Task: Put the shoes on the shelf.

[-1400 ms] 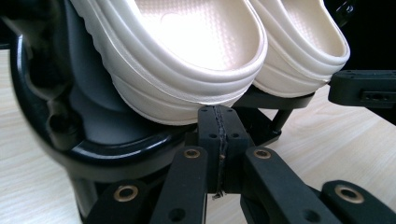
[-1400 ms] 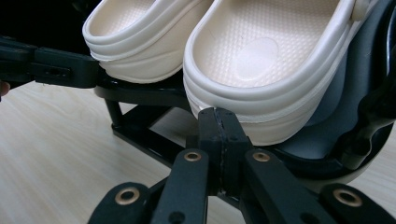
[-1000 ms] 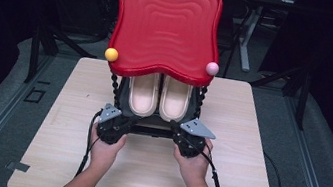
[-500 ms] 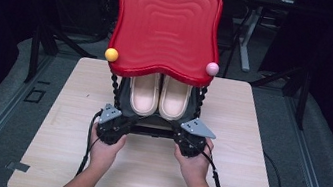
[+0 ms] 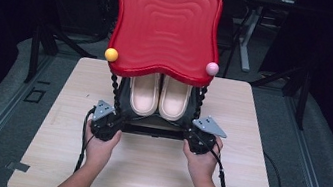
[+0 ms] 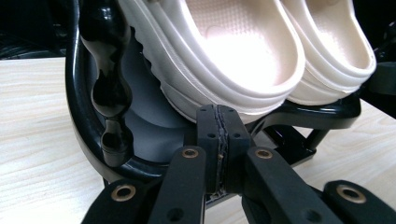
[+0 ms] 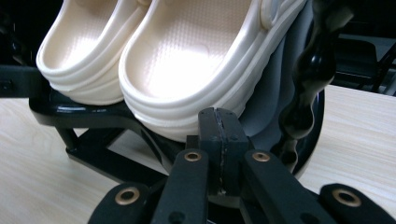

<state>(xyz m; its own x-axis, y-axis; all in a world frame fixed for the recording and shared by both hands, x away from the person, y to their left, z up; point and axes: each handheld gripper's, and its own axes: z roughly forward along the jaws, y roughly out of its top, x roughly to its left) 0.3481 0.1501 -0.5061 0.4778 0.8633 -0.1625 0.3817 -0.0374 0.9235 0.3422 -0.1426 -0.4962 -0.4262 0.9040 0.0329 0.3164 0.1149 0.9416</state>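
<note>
A small rack stands mid-table, with a wavy red top on black beaded posts. A pair of cream clogs rests heel-forward on its black lower shelf. My left gripper sits at the shelf's front left corner and my right gripper at its front right corner. In the left gripper view the left gripper is shut with nothing between its jaws, just below a clog heel. The right gripper is likewise shut and empty under the other clog, beside a post.
A yellow ball and a pink ball sit on the red top's front corners. The light wooden table has bare surface on both sides of the rack and in front. Dark floor and furniture legs surround it.
</note>
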